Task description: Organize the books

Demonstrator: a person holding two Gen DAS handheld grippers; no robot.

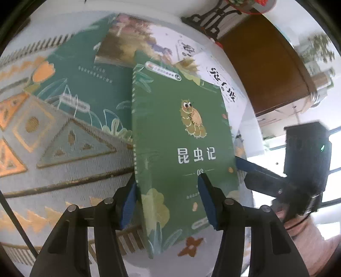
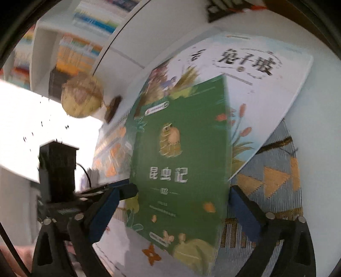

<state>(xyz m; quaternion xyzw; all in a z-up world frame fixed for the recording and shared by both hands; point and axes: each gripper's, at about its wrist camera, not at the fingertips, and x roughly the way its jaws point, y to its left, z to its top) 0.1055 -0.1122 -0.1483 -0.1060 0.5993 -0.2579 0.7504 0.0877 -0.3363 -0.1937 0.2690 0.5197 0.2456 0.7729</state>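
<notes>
A green book with a caterpillar on its cover [image 1: 183, 132] lies tilted on top of other books. It sits between the blue pads of my left gripper [image 1: 168, 181], which is open. One pad stands by the spine and the other hangs over the cover. My right gripper [image 2: 174, 191] is open wide around the same green book [image 2: 181, 149]. Its right pad is next to the book's right edge and its left pad stands apart. Under it lie a white illustrated book [image 2: 245, 64] and a dark green tulip book [image 1: 85, 85]. The right gripper [image 1: 249, 170] reaches the book's right edge.
A patterned grey and orange cloth [image 1: 53, 138] covers the white table under the books. A bookshelf [image 2: 81, 49] and a round woven ball [image 2: 82, 97] are at the far left. A brown cabinet [image 1: 266, 64] and a black stand [image 1: 208, 19] lie beyond. A pink sleeve [image 1: 309, 238] is at the right.
</notes>
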